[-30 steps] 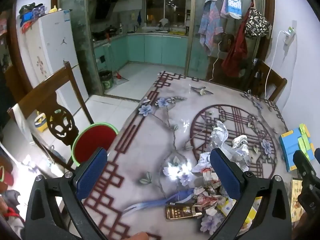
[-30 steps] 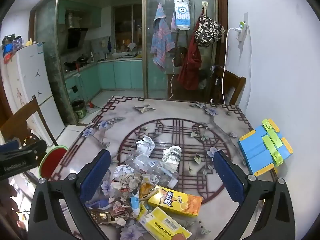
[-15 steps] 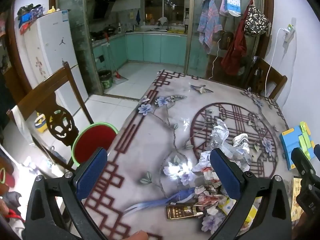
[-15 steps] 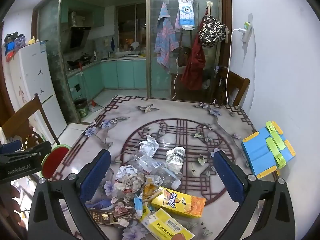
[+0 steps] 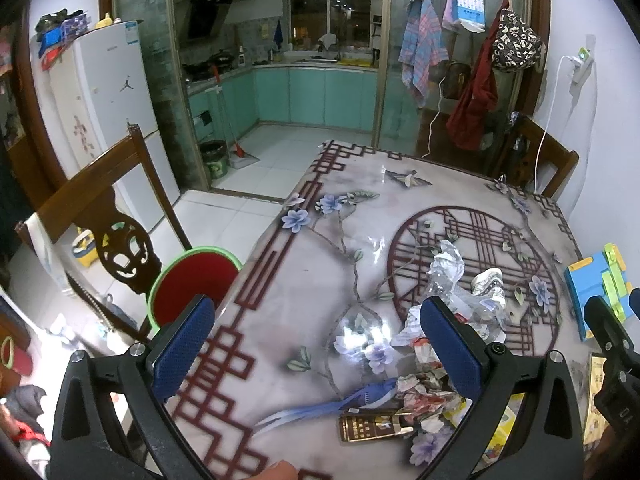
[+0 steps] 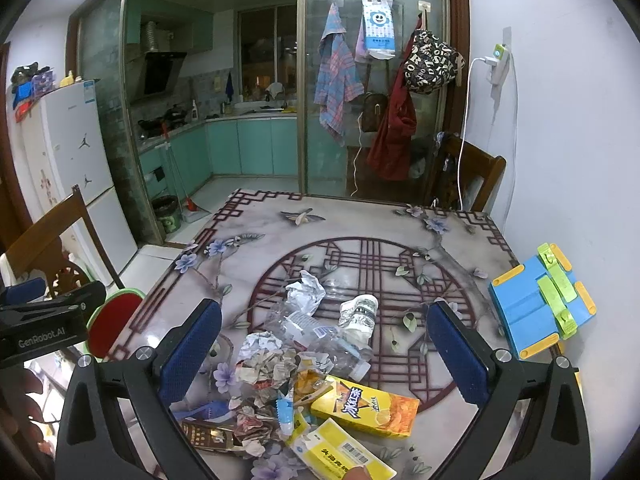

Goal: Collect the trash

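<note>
A heap of trash (image 6: pixel 296 364) lies on the patterned table (image 6: pixel 452 248): crumpled paper (image 6: pixel 306 292), a crushed clear bottle (image 6: pixel 320 336), an orange drink carton (image 6: pixel 364 404), a yellow box (image 6: pixel 340 452) and a brown wrapper (image 6: pixel 208 436). My right gripper (image 6: pixel 324 348) hangs open above the heap, holding nothing. In the left wrist view the same heap (image 5: pixel 436 364) sits at the lower right, with a blue plastic strip (image 5: pixel 332 404) beside it. My left gripper (image 5: pixel 316 348) is open over the table's left part, empty. A red bin with a green rim (image 5: pixel 188 284) stands by the table's left edge.
A wooden chair (image 5: pixel 100 220) stands left of the table next to the bin. A blue and yellow folding stand (image 6: pixel 540 304) rests at the table's right edge near the wall. Another chair (image 6: pixel 468 176) is at the far side. A fridge (image 5: pixel 108 112) is at the left.
Both views have tilted slightly, so the table and trash sit a little lower in frame. The trash has not moved and both grippers remain open.
</note>
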Available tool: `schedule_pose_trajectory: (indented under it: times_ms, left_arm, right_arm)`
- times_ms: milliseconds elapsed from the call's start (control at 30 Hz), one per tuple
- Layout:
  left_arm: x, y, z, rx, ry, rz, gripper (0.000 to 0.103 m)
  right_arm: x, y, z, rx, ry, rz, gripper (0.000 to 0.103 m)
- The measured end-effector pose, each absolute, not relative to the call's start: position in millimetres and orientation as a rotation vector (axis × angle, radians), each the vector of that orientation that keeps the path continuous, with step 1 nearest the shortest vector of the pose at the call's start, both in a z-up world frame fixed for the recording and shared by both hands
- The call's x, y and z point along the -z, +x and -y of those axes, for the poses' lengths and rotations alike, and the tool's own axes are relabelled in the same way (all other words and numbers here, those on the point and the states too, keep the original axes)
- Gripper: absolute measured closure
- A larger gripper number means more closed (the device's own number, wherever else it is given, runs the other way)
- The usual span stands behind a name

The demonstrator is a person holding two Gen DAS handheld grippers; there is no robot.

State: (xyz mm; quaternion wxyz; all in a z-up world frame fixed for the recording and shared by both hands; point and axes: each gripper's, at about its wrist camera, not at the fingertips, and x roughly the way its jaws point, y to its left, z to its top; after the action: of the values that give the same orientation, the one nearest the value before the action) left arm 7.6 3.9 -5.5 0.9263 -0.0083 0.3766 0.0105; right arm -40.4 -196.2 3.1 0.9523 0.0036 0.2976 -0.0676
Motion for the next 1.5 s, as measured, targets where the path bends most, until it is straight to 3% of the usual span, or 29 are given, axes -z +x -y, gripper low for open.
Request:
schedule_pose_trajectory:
  times_ms: [1500]
  left_arm:
    - [6.0, 9.8, -4.5, -0.027, -0.012, -0.77, 0.0]
  right_arm:
    - [9.9, -41.2, 193.1, 0.124, 0.026, -0.609, 0.0]
